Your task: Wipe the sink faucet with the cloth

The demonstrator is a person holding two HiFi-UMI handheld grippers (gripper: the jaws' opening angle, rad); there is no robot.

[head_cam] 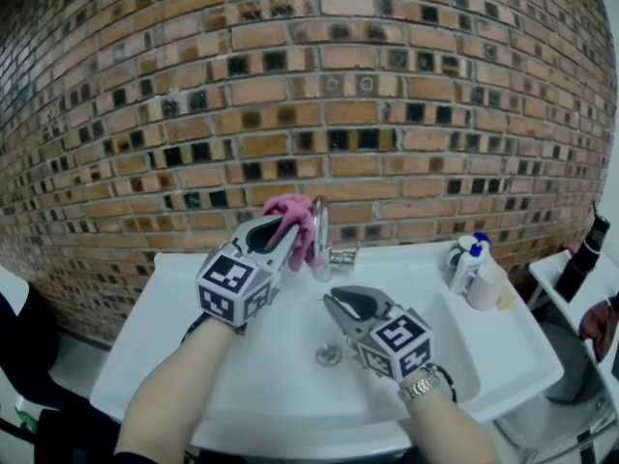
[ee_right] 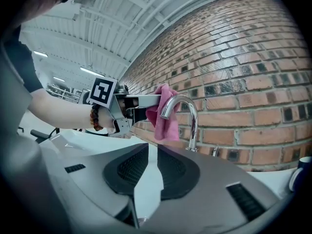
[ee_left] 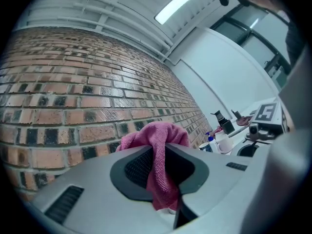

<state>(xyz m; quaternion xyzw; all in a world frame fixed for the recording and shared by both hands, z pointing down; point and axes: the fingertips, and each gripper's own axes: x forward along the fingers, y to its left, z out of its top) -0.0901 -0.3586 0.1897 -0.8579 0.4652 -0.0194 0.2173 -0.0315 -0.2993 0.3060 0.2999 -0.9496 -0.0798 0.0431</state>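
At the back of the white sink (head_cam: 164, 307), under the brick wall (head_cam: 387, 85), the left gripper (head_cam: 290, 235) has its jaws clamped on a pink cloth (head_cam: 295, 213). The cloth is bunched between the pads and sits right up against the curved chrome faucet (head_cam: 321, 232), by the spout. The right gripper (head_cam: 331, 303) hovers over the basin in front of the faucet, jaws a narrow gap apart with nothing between them. A soap bottle (head_cam: 470, 259) stands on the sink's right rim.

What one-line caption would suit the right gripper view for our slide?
Left gripper holds a pink cloth at the chrome faucet before a brick wall.
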